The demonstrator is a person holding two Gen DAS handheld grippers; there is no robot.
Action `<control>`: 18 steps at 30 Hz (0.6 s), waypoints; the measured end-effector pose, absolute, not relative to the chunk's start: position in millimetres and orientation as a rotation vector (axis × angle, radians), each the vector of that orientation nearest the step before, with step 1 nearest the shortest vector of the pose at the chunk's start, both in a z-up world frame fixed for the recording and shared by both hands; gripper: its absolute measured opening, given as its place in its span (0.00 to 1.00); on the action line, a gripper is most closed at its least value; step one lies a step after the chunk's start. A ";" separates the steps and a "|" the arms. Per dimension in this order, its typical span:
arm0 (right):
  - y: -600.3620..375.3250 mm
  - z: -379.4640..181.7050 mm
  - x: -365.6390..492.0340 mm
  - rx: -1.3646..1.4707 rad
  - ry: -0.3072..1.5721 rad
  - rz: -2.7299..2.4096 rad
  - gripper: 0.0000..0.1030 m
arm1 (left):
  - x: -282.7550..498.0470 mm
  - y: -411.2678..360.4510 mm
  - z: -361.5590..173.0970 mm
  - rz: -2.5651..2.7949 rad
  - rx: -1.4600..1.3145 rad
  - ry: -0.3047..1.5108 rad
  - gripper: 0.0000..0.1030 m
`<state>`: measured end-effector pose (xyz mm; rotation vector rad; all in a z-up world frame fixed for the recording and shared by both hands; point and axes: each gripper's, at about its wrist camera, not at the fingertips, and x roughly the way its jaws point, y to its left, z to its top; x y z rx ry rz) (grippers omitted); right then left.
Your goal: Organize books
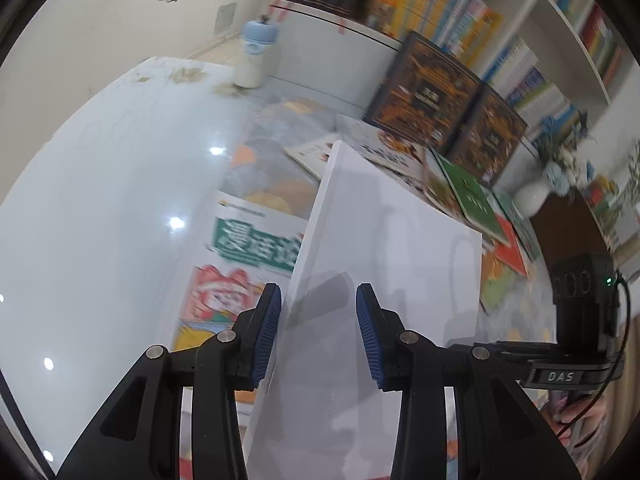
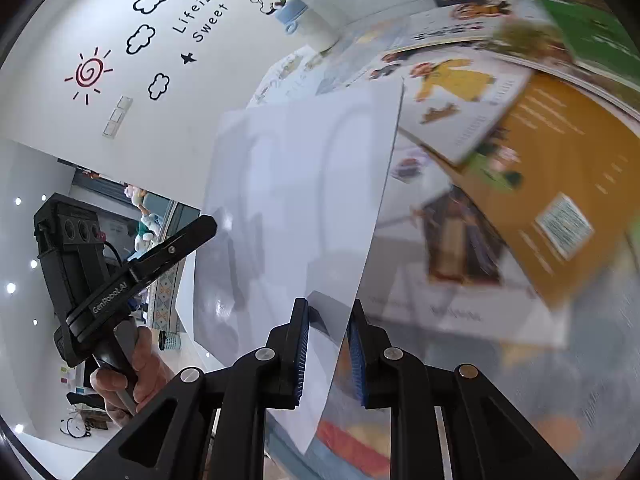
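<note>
A plain white book [image 1: 392, 240] is lifted, tilted, above the table, held from both sides. My left gripper [image 1: 318, 332] is shut on its near end, blue pads on the spine side and the cover. My right gripper [image 2: 330, 348] is shut on the thin edge of the same white book [image 2: 300, 168]. The right gripper's body [image 1: 580, 300] shows at the right of the left wrist view. The left gripper's body [image 2: 80, 264], in a hand, shows at the left of the right wrist view. Several picture books lie on the table below, among them a green-titled one [image 1: 256, 244], a green one [image 1: 472, 196] and an orange one [image 2: 560, 184].
Two dark ornate books [image 1: 432, 92] stand against a white shelf unit full of books [image 1: 440, 0]. A bottle with a light blue lid [image 1: 254, 56] stands at the far end of the glossy white table [image 1: 100, 200]. A white vase with flowers [image 1: 532, 196] stands at the right.
</note>
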<state>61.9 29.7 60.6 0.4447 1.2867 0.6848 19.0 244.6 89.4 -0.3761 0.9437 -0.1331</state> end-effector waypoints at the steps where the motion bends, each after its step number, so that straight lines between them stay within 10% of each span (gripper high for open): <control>1: 37.4 57.4 68.1 0.445 1.298 0.691 0.19 | 23.0 254.4 86.4 -0.135 -0.393 0.944 0.38; 18: 95.6 14.0 107.1 0.341 1.365 0.639 0.20 | 65.6 308.9 14.2 -0.091 -0.510 1.042 0.39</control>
